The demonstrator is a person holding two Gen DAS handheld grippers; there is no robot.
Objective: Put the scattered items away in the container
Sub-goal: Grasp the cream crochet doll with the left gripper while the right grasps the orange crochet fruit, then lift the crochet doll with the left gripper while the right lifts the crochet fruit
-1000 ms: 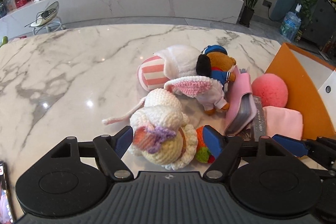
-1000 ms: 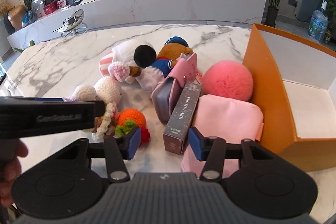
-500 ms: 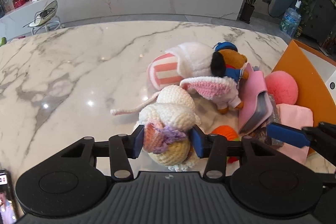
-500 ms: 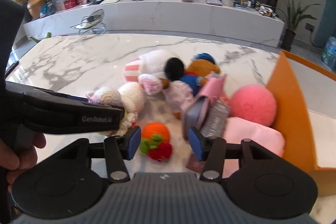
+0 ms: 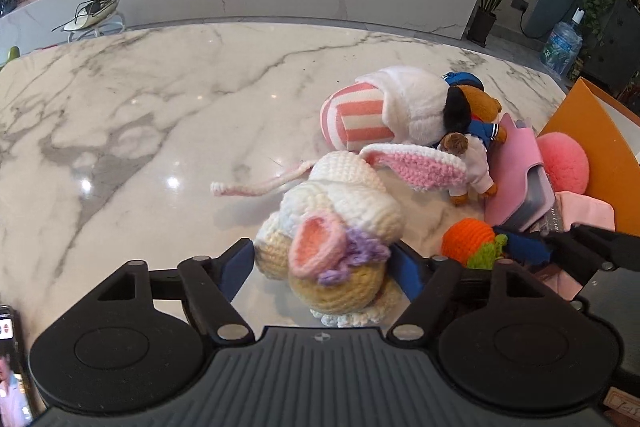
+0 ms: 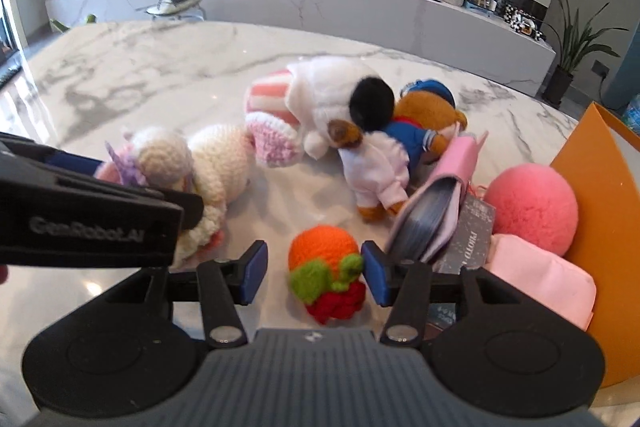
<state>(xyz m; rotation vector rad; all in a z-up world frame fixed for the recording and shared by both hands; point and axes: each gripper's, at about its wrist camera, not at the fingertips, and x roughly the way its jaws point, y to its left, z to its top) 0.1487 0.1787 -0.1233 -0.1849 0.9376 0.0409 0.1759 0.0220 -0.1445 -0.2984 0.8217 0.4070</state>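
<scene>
My left gripper (image 5: 326, 263) holds the cream crochet bunny (image 5: 340, 223) between its blue pads; the bunny looks lifted a little off the marble, its pink ear (image 5: 420, 167) trailing right. It also shows in the right wrist view (image 6: 208, 163). My right gripper (image 6: 312, 271) is open, its pads on either side of the orange crochet fruit (image 6: 324, 255) with green and red bits, which lies on the table. The orange box (image 6: 600, 211) stands at the right.
A white plush with striped cap (image 6: 320, 95), a brown bear in blue (image 6: 424, 119), a pink wallet (image 6: 444, 195), a grey card box (image 6: 468, 231), a pink ball (image 6: 532, 207) and a pink pouch (image 6: 544, 279) crowd beside the box. A phone (image 5: 12, 367) lies at the left.
My left gripper closed on the bunny and raised it slightly. My right gripper moved left from the card box and now straddles the orange fruit.
</scene>
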